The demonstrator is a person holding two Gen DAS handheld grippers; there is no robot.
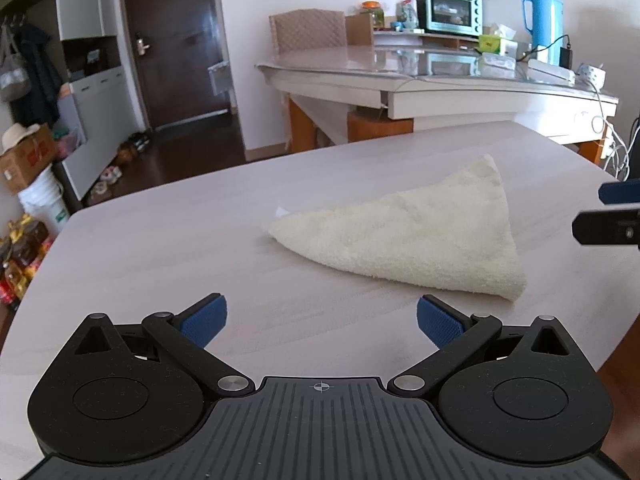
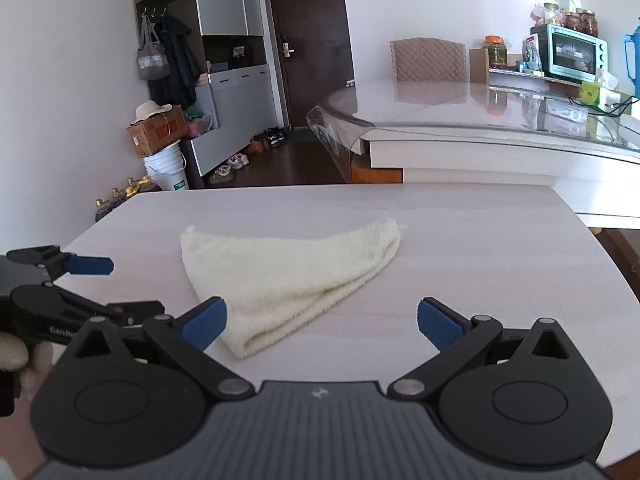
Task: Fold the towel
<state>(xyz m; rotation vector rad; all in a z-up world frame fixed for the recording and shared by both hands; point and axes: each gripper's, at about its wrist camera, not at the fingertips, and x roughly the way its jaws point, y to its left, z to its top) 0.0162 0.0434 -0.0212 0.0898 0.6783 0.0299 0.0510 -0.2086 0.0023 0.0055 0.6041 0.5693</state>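
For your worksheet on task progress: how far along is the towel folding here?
Done: the towel already lies folded into a triangle on the table. In hand: nothing; the left gripper and right gripper are both open and off the cloth. Left: possibly another fold.

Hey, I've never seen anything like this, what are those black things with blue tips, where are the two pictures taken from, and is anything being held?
These are two hand-held clamps, not a robot arm. Each carries a camera looking forward along its two blue-padded fingers.

One picture comes from the left gripper, the other from the right gripper. Both stand open and hold nothing.

On the pale wood-grain table lies a cream terry towel, already folded into a triangle and touched by neither clamp. A hand holding the left clamp shows at the right view's edge.
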